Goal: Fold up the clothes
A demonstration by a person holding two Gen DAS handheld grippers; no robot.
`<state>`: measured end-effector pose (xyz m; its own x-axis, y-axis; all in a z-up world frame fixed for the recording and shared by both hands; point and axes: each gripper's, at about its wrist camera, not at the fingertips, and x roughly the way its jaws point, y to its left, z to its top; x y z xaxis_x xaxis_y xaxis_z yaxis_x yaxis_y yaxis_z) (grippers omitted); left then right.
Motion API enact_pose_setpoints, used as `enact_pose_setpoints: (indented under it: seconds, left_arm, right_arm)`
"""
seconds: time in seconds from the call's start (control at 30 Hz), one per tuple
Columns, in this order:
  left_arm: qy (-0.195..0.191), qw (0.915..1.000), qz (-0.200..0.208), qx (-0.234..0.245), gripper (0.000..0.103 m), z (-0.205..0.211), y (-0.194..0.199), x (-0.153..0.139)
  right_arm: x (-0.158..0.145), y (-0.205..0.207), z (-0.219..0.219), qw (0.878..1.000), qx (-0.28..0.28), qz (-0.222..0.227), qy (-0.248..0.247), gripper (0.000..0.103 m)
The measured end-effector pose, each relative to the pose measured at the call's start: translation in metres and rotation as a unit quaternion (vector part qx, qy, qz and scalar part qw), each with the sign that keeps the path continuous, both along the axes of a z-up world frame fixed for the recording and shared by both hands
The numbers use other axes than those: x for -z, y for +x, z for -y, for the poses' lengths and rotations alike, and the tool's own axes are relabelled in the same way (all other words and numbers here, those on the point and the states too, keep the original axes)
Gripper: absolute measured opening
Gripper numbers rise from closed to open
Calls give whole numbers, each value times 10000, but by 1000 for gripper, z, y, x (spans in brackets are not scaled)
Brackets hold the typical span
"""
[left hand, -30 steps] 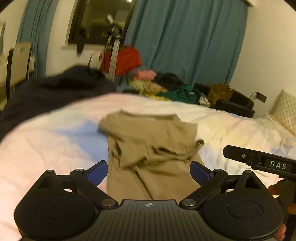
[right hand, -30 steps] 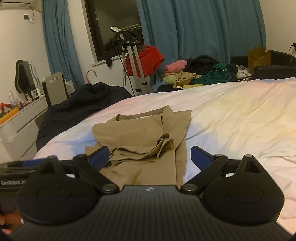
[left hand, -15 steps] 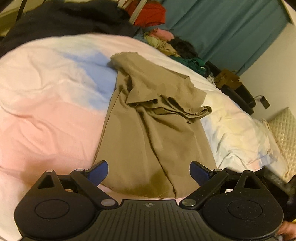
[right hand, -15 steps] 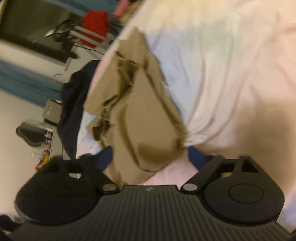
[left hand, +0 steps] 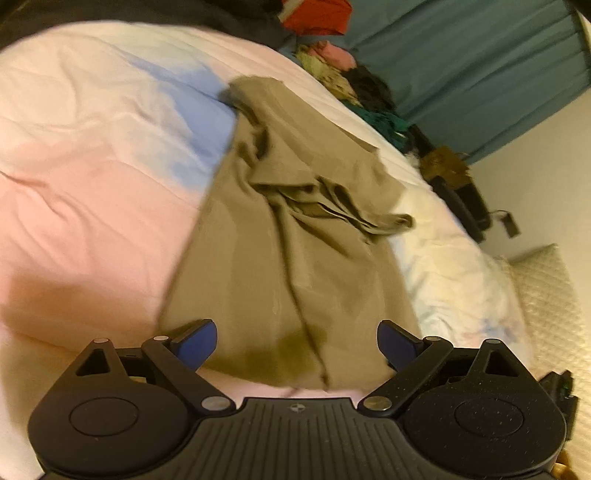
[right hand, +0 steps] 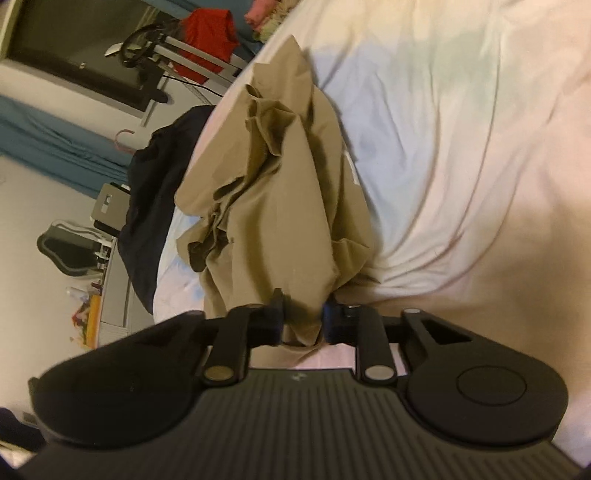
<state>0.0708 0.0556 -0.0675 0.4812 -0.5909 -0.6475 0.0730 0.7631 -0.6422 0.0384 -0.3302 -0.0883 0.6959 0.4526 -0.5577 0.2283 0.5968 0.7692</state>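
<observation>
A khaki garment (left hand: 295, 240) lies lengthwise on the bed's pastel duvet (left hand: 92, 166), its far half crumpled and folded back. My left gripper (left hand: 297, 343) is open, its blue-padded fingers either side of the garment's near hem, just above it. In the right wrist view my right gripper (right hand: 303, 321) is shut on the near edge of the khaki garment (right hand: 280, 206), which bunches up from the pinch. The view is rolled sideways over the duvet (right hand: 461, 147).
Beyond the bed are a pile of clothes (left hand: 354, 88), teal curtains (left hand: 480, 48) and a red garment (right hand: 207, 33) on a stand. A dark blanket (right hand: 155, 192) lies at the bed's far side, by a dresser (right hand: 114, 295). A quilted pillow (left hand: 546, 306) is at right.
Both grippers dropped from looking across the room to the garment's near hem. The right gripper rolled sideways and closed on the fabric's edge. The left stayed open.
</observation>
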Motion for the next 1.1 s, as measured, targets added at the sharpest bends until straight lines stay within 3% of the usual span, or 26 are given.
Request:
enact_pose_setpoints:
  seconds: [0.1,0.17,0.27,0.33,0.47,0.7,0.8,0.87,0.97,1.03,1.1]
  left_arm:
    - [-612,9975,-129,317,94,5,0,3]
    - [-1136,9919,-277,491,95,10,2,12]
    - [-1740,9813,-578,590,95,19,8,32]
    - [-1978,9770,-727,335,94,20,13,45]
    - [-2523,9606,-1163,-74,93,20,17,67]
    - [-2600,9569,-1283,185,90,46,10,72]
    - [-2331,9676,-953,-202,79,40,19,72]
    - [-2569,9616,-782,-564,78,27,22,71]
    - [-2927,9501,-438,-983,69,10,19,65]
    - [-2946,9482,-206,-1174,64,4,15,60]
    - [-2679,9559,-252,-1180,52,8,16,60]
  right_arm:
    - [-13,-6,5,9991,-3,414,64,14]
    - [-27,-8,8,9963,39,852,64,13]
    - [-37,-8,12,9933,87,1151,-50,13]
    - [-35,-8,16,9937,148,1111,52,13]
    - [-29,-7,20,9944,260,1014,127,12]
    - [-29,-6,23,9929,382,1094,278,12]
    - [-29,-7,25,9923,445,1095,375,12]
    - [-30,-8,27,9918,511,1108,370,12]
    - [-28,-8,32,9913,590,1086,463,12]
    - [-26,-7,33,9910,622,1062,536,12]
    - [-24,-7,33,9912,631,1023,555,12]
